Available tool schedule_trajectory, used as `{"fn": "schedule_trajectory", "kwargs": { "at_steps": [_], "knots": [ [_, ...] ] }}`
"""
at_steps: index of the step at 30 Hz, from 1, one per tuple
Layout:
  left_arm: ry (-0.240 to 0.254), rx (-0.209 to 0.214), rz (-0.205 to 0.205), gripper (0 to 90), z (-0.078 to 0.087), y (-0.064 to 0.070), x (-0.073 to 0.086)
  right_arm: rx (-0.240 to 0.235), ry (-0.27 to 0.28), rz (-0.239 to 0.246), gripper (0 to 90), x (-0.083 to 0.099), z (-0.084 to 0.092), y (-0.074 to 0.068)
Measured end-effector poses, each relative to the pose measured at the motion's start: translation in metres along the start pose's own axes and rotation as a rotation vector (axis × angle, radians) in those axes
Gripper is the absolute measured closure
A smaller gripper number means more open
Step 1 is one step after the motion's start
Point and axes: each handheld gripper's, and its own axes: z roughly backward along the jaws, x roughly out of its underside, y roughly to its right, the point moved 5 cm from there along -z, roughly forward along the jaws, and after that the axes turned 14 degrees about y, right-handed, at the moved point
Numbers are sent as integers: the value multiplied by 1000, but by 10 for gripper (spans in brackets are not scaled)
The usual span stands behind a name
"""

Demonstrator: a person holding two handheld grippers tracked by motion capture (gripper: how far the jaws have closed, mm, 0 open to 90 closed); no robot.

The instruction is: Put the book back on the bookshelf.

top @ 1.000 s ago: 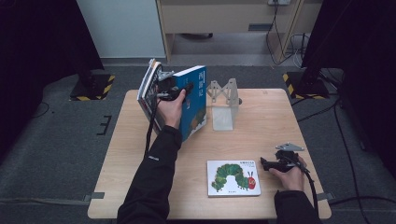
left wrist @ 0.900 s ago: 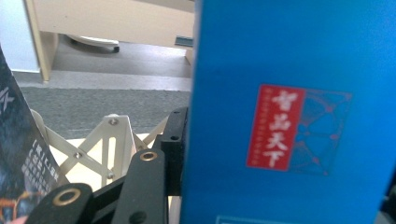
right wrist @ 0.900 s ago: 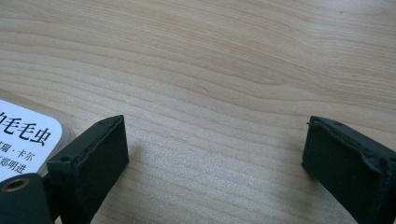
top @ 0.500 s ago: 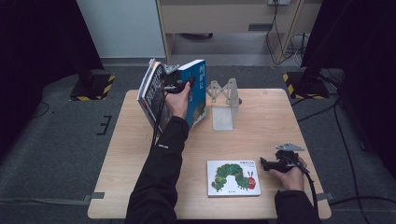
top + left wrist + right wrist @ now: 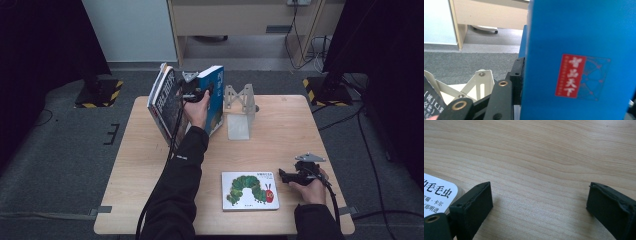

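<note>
Right hand-held gripper (image 5: 283,176) low on near right of surface (image 5: 280,125), jaws spread wide, nothing between, just beside caterpillar picture book (image 5: 249,190) lying flat. Farther back, left hand-held gripper (image 5: 198,94) clamped on blue book (image 5: 215,97), held upright off surface; dark-covered book (image 5: 164,102) leans beside it. Count: three books, one white metal bookend (image 5: 239,111), two grippers.

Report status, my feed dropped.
Left gripper clamped on blue book, held by the bookend. Right gripper open, resting beside caterpillar book. Nothing blocking.
</note>
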Motion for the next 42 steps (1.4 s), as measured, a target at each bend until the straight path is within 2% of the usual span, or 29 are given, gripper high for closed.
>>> {"fn": "schedule_trajectory", "kwargs": {
  "at_steps": [2,5,9,14,20,28,31,35,42],
  "knots": [
    [8,-1,13,591,3,0,1,1,-1,-2,67,0,0,0],
    [3,6,-8,590,7,1,4,-1,-1,1,67,0,0,0],
    [-37,27,-51,586,15,5,6,1,1,1,67,0,0,0],
    [-58,49,-71,586,29,9,12,2,4,3,66,0,0,0],
    [-86,40,-98,587,43,14,16,1,3,4,63,0,0,-1],
    [-94,42,-72,591,63,4,25,-1,-1,1,54,0,0,-1],
    [-97,45,-86,590,69,4,26,0,-1,-2,51,0,0,-1],
    [-97,22,-132,587,74,8,26,0,-1,-3,51,0,0,-2],
    [-81,-3,-134,587,73,11,28,-1,-3,-2,49,0,0,-1]
  ]
}}
